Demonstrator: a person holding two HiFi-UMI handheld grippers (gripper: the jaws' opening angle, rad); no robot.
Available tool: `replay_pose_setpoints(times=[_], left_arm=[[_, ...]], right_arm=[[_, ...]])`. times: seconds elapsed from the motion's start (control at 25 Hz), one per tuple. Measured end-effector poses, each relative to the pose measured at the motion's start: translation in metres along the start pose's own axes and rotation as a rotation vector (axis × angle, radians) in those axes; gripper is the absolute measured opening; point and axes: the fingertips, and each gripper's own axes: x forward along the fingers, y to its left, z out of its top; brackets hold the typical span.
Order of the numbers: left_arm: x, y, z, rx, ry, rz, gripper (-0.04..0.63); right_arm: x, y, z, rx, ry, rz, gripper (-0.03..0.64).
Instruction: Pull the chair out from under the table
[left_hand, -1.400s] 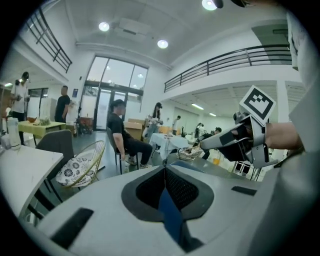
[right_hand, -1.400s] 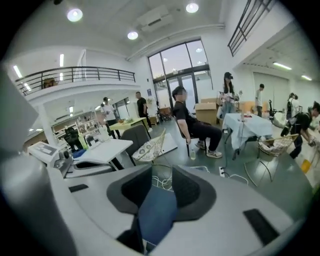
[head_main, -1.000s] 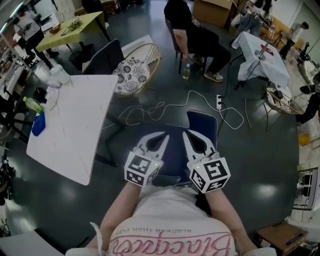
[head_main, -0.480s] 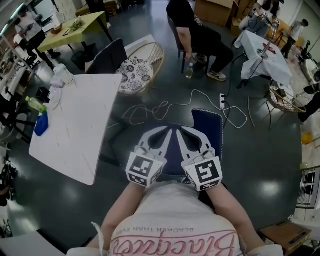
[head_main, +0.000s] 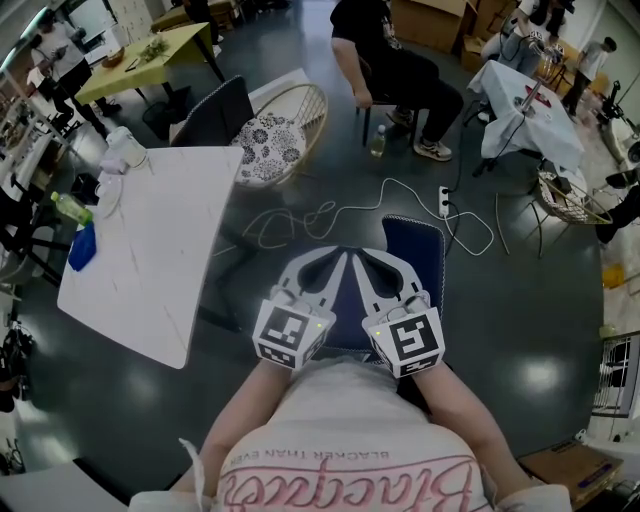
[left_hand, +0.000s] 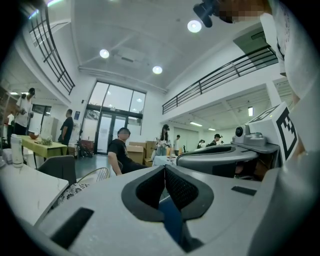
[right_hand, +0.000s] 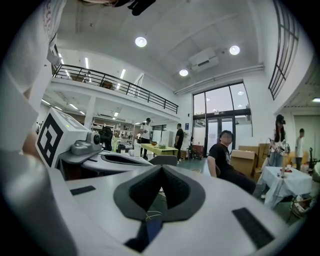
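Dark glossy floor (head_main: 520, 330): the blue padded chair (head_main: 412, 250) stands clear of the white desk (head_main: 150, 260). Left tongs (head_main: 338, 256) and right tongs (head_main: 362, 256) hover above it, clenched and empty. It is probably light and rigid, and best gripped at the backrest's top edge.

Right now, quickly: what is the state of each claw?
Left claw: closed, holding nothing.
Right claw: closed, holding nothing.
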Motion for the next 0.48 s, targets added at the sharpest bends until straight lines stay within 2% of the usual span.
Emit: replay_pose_setpoints(times=[0.48], left_arm=[[-0.0044,-0.0042,0.0009,0.017,-0.02,-0.009,0.005]], right_arm=[[-0.0008,0.0042,-0.0019,-0.011,0.004,0.0,0.003]])
